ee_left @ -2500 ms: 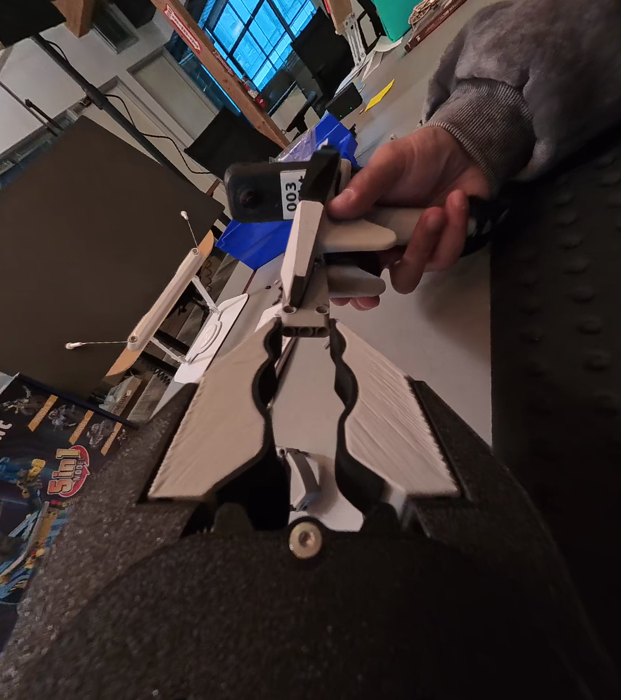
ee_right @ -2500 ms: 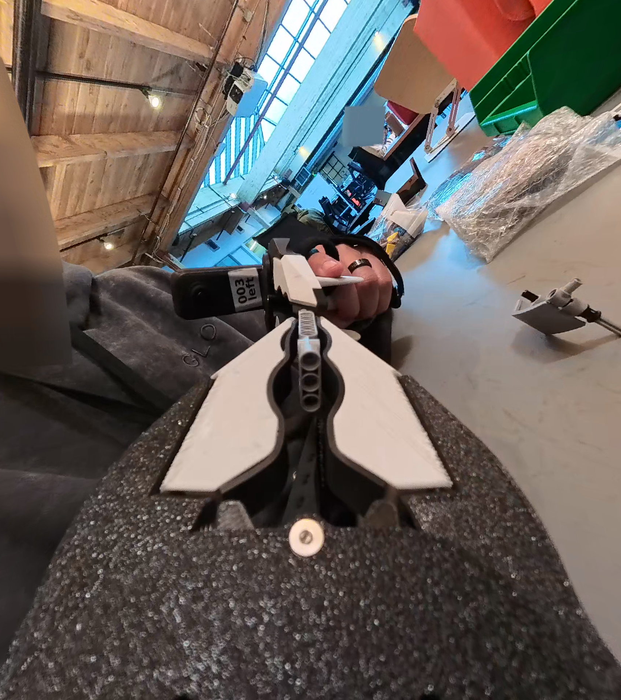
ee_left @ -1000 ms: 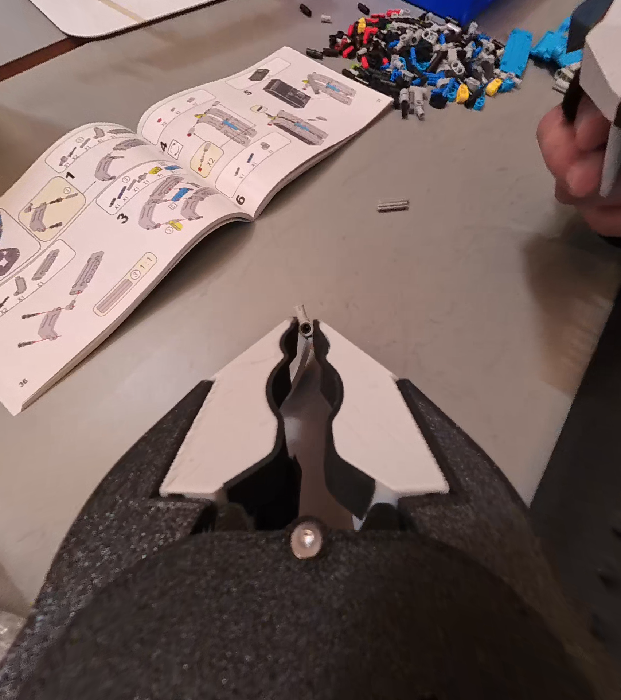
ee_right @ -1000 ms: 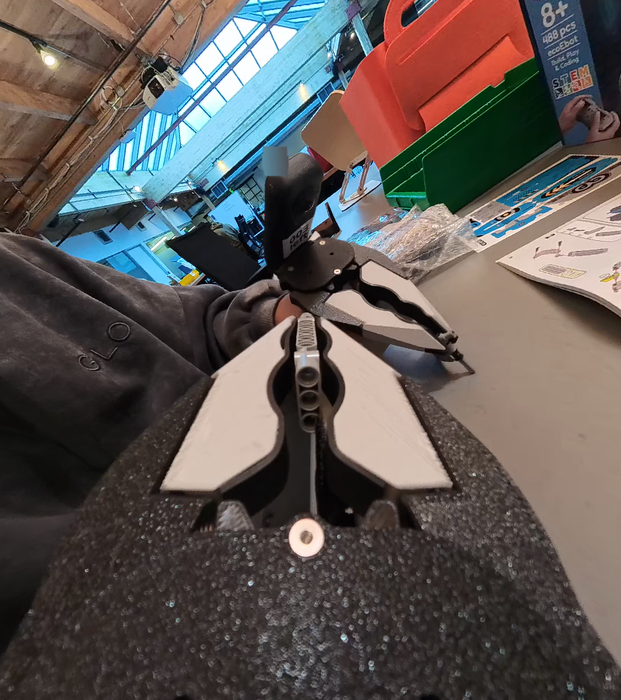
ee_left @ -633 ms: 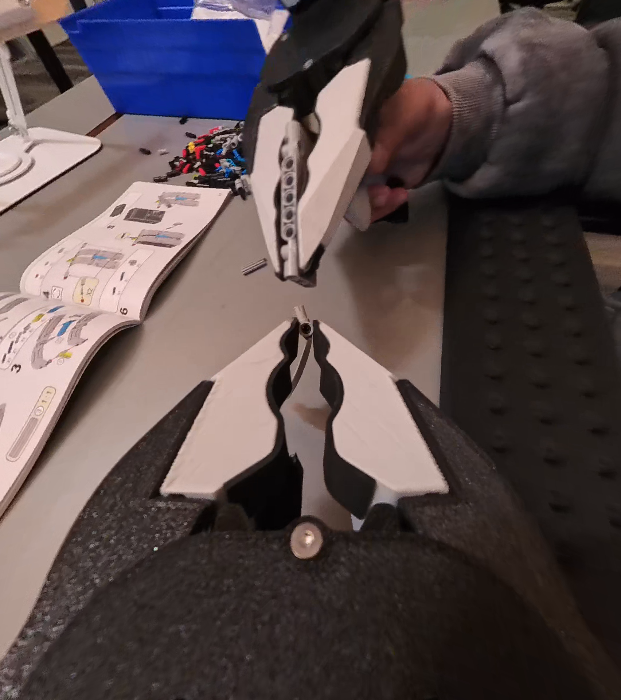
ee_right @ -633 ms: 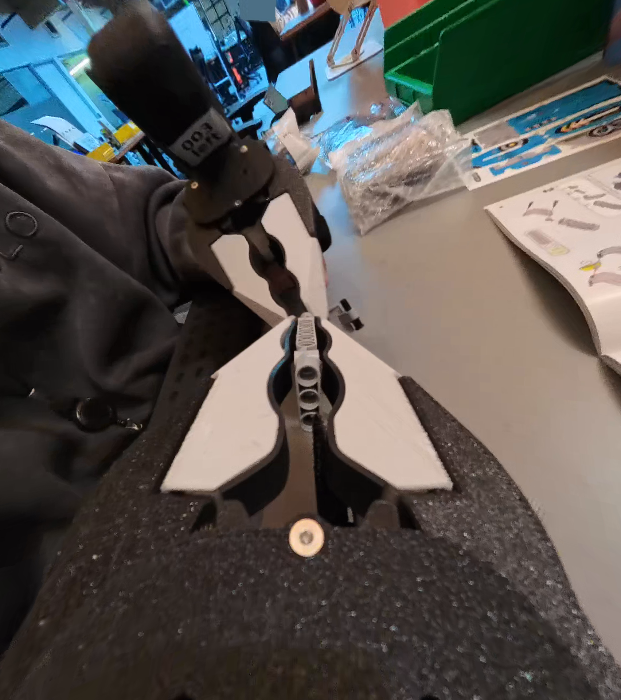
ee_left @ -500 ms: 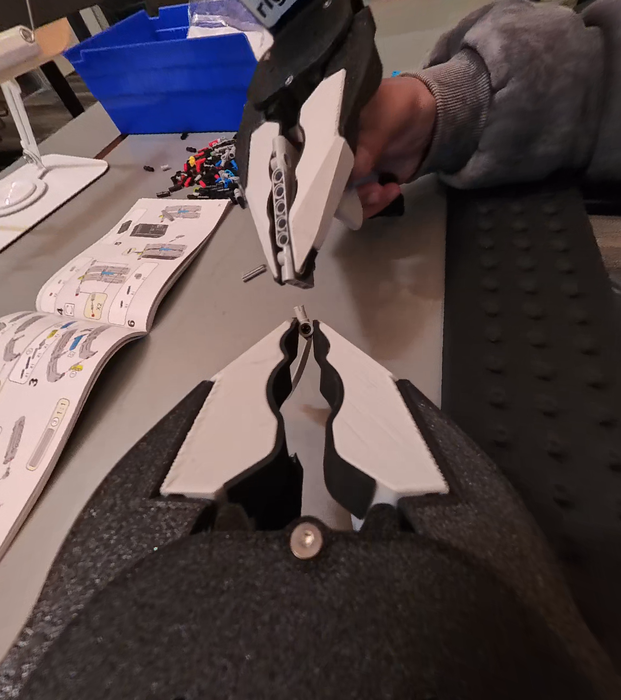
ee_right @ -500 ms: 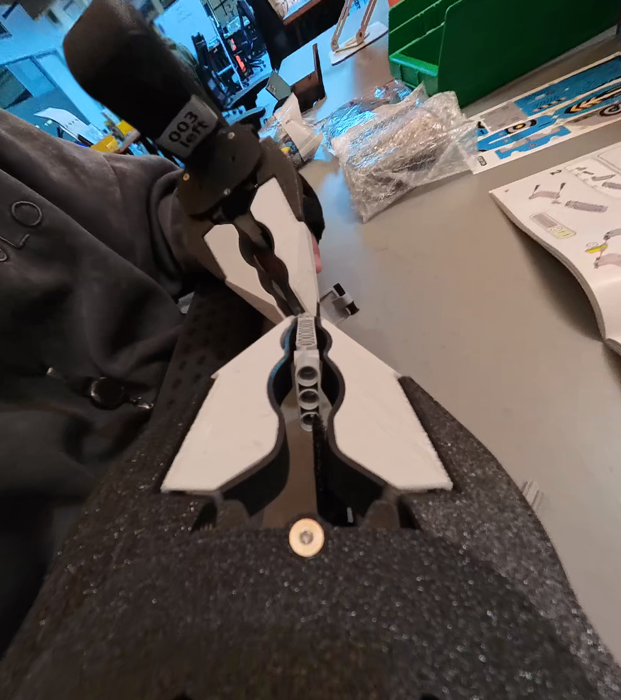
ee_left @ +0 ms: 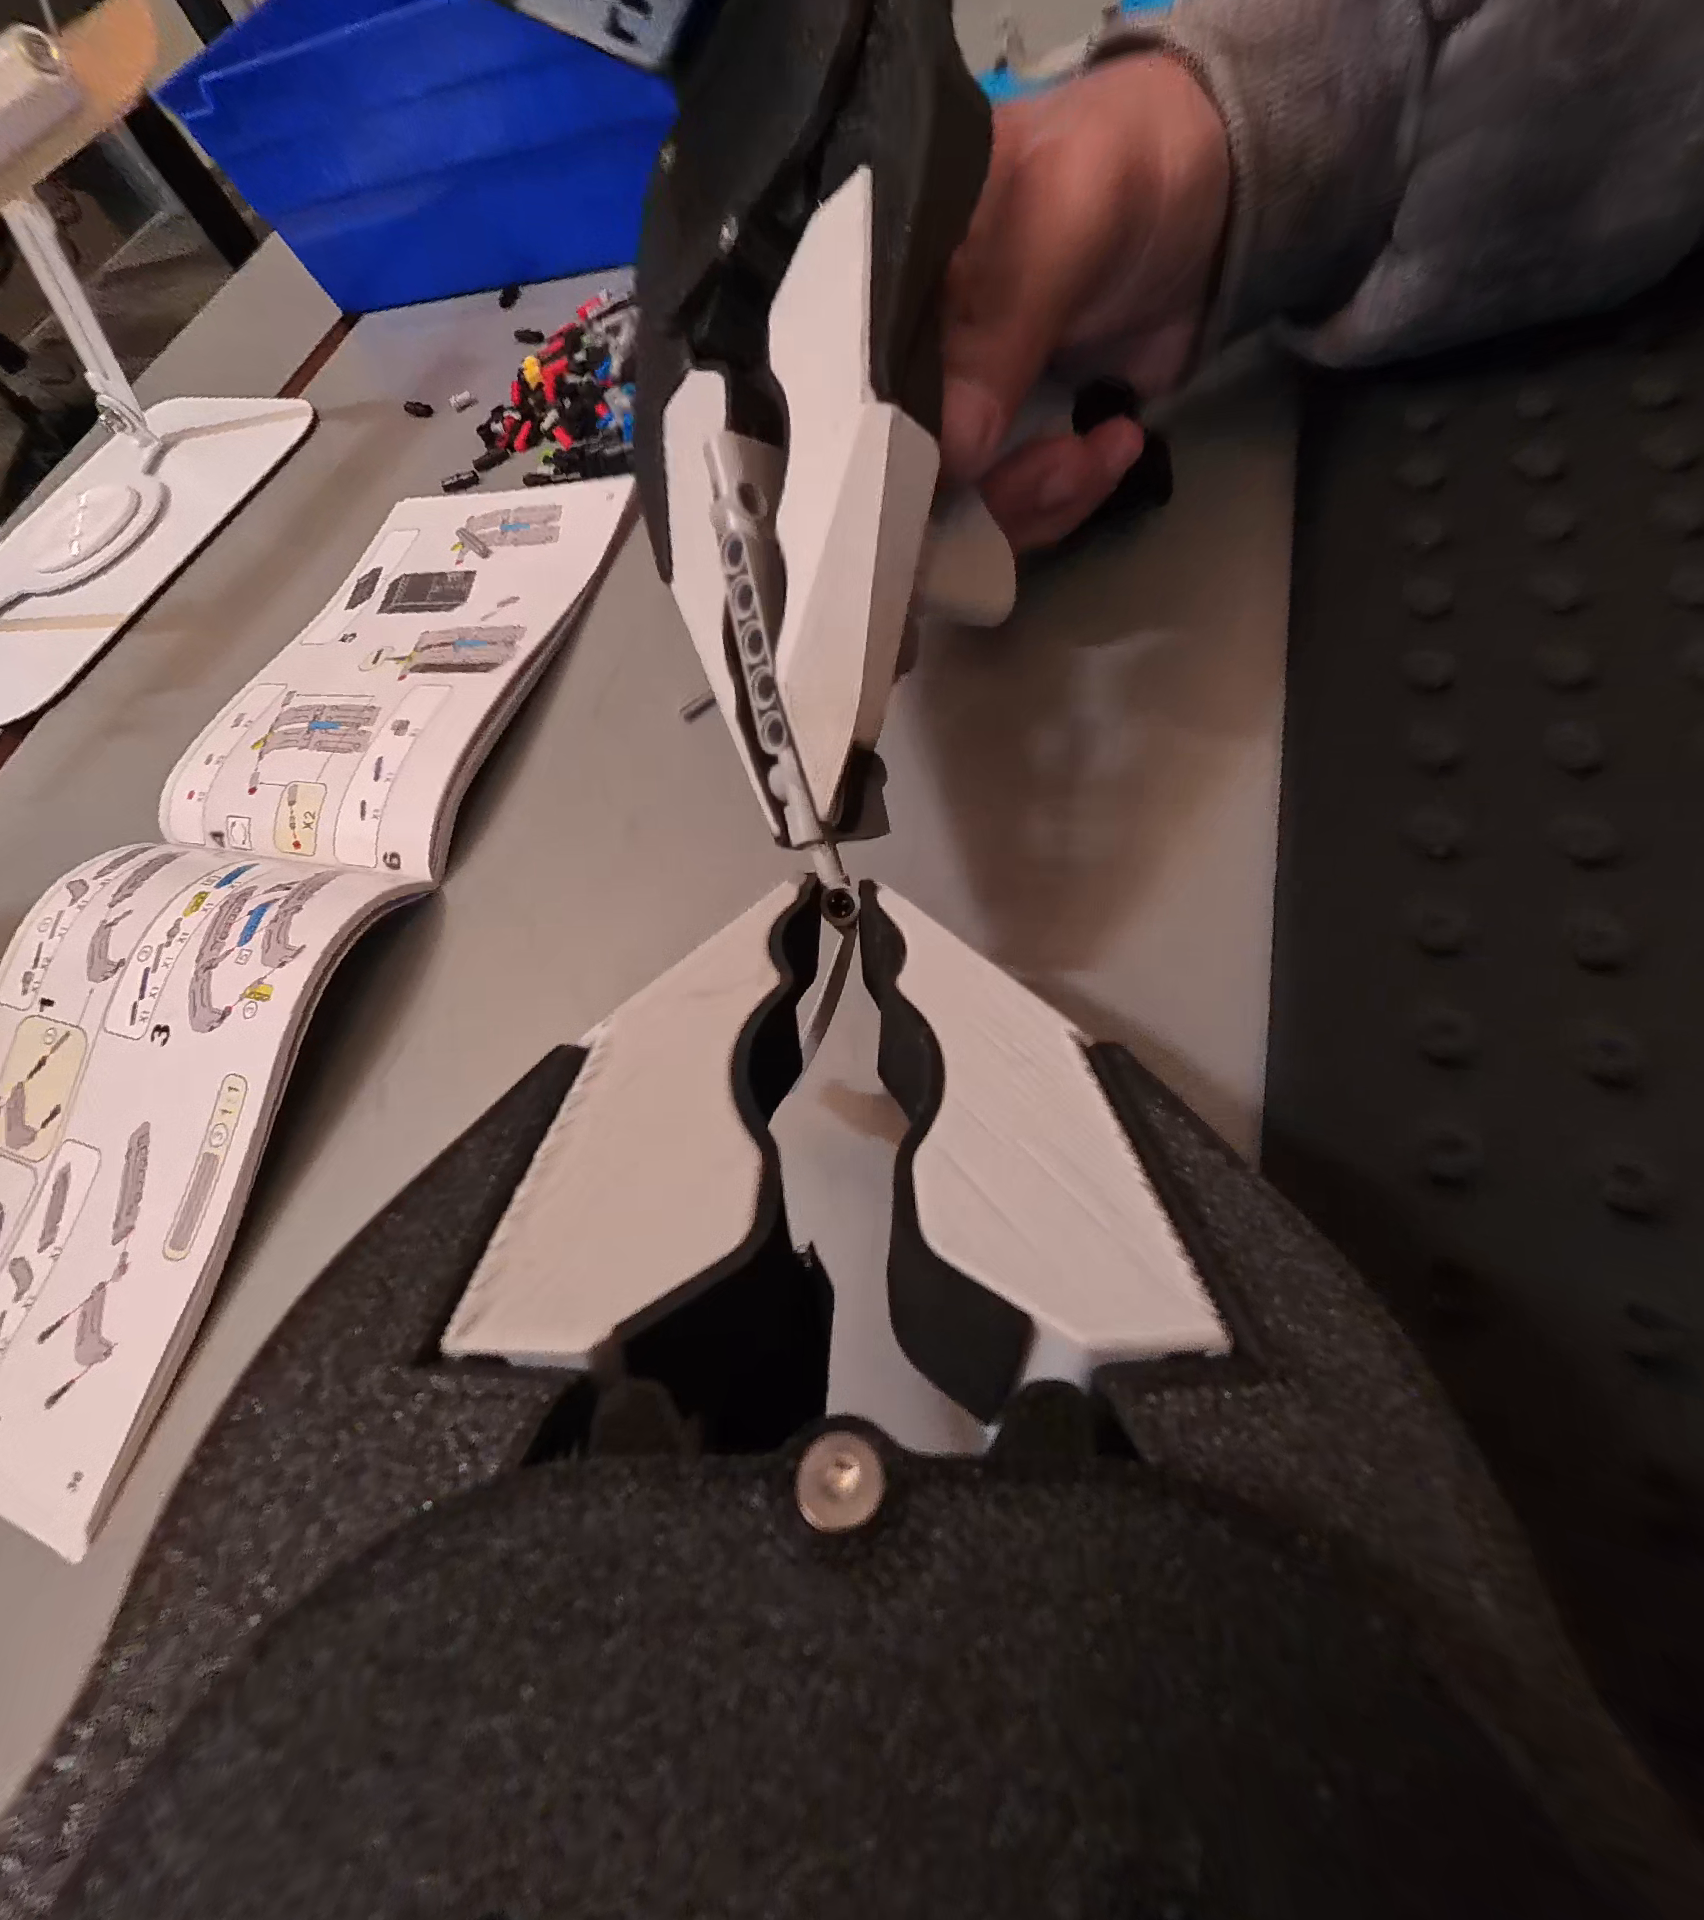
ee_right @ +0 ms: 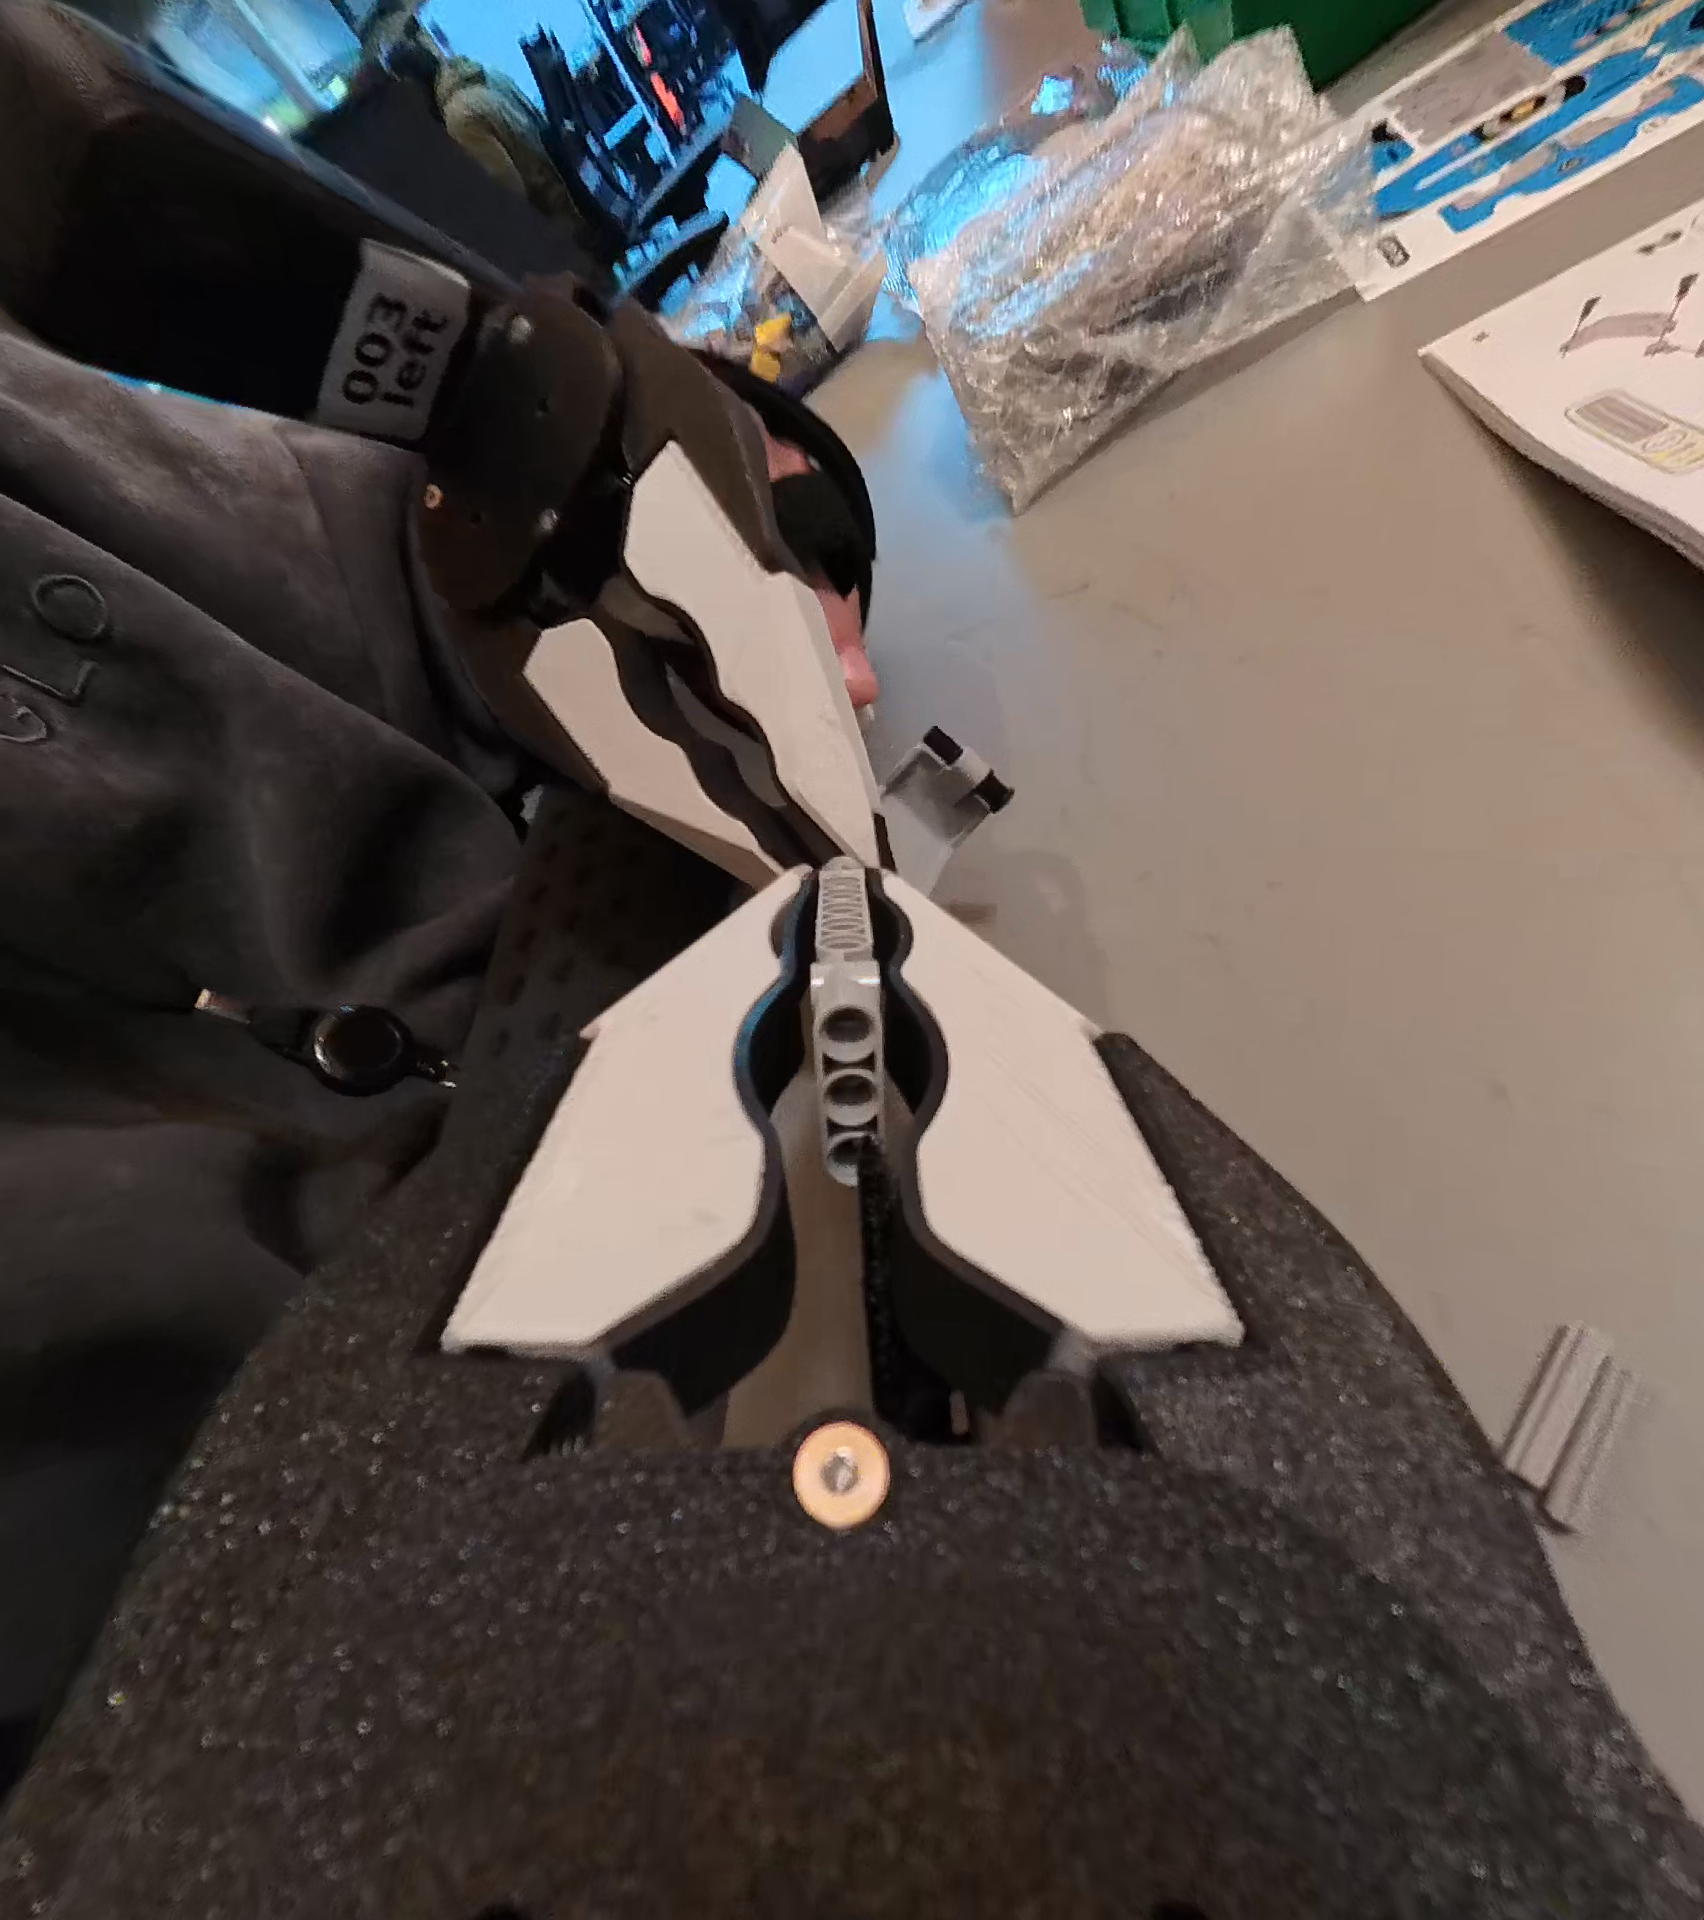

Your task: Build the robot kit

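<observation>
Left wrist view: left gripper (ee_left: 832, 902), clenched on a pin (ee_left: 840, 902) at centre, meets the beam (ee_left: 754, 634) gripped by the right gripper (ee_left: 812, 821) above, tip-to-tip, axes roughly aligned

Smooth grey tabletop (ee_left: 557, 831), dark studded rubber mat (ee_left: 1554, 727) along its near edge, white flat-based lamp stand (ee_left: 89, 520) at the far side, dim floor beyond, blue-lit room (ee_right: 682, 73) with dark furniture behind
</observation>
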Tool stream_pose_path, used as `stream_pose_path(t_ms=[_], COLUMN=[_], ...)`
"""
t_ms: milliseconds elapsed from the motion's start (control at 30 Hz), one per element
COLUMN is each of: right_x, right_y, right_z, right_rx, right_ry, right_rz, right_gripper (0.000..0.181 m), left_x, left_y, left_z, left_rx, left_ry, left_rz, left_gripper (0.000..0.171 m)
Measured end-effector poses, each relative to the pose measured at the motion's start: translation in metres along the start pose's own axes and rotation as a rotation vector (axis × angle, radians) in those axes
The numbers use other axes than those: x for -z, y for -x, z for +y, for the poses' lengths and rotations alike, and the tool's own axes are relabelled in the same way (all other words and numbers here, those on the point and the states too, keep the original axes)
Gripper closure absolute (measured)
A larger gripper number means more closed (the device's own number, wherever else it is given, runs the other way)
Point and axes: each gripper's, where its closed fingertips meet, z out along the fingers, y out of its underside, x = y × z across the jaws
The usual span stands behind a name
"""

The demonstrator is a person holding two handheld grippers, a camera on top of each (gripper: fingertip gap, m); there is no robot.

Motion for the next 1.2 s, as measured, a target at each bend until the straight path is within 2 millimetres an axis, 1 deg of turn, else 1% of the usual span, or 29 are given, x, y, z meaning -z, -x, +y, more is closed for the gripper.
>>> stream_pose_path(t_ms=[167, 267, 367, 533, 767, 867, 933, 1000, 1067, 1133, 1200], right_x=[-0.002, -0.002, -0.001, -0.002, -0.006, -0.006, -0.005, -0.004, -0.007, -0.007, -0.005], right_y=[-0.001, -0.003, 0.001, 0.002, 0.000, 0.003, 0.006, 0.011, 0.017, 0.017, 0.020], right_z=[0.006, 0.004, 0.001, 0.004, 0.015, 0.017, 0.016, 0.021, 0.029, 0.033, 0.027], right_rx=[-0.028, -0.031, -0.012, 0.130, 0.303, 0.375, 0.371, 0.338, 0.260, 0.240, 0.227], right_ry=[0.029, 0.014, -0.002, 0.030, 0.118, 0.135, 0.121, 0.138, 0.161, 0.166, 0.129], right_rz=[-0.003, 0.014, 0.010, 0.076, 0.166, 0.180, 0.153, 0.091, 0.009, -0.015, -0.031], right_gripper=[0.175, 0.175, 0.175, 0.175, 0.175, 0.175, 0.175, 0.175, 0.175, 0.175, 0.175], left_x=[-0.002, -0.001, 0.001, 0.001, -0.002, -0.001, 0.000, 0.000, -0.001, -0.003, 0.001], left_y=[0.001, 0.004, 0.004, 0.000, -0.010, -0.014, -0.016, -0.023, -0.031, -0.033, -0.030], left_z=[0.004, 0.004, 0.000, 0.001, 0.007, 0.004, 0.001, 0.001, 0.003, 0.004, -0.002], left_rx=[-0.156, -0.204, -0.196, -0.159, -0.036, 0.019, 0.030, -0.007, -0.058, -0.084, -0.052], left_ry=[0.051, 0.067, 0.040, 0.032, 0.034, 0.012, -0.009, -0.010, 0.000, 0.012, -0.023], left_rz=[-0.101, -0.152, -0.153, -0.110, 0.029, 0.084, 0.105, 0.130, 0.145, 0.141, 0.142], left_gripper=[0.167, 0.167, 0.168, 0.168, 0.169, 0.168, 0.168, 0.168, 0.168, 0.168, 0.168])
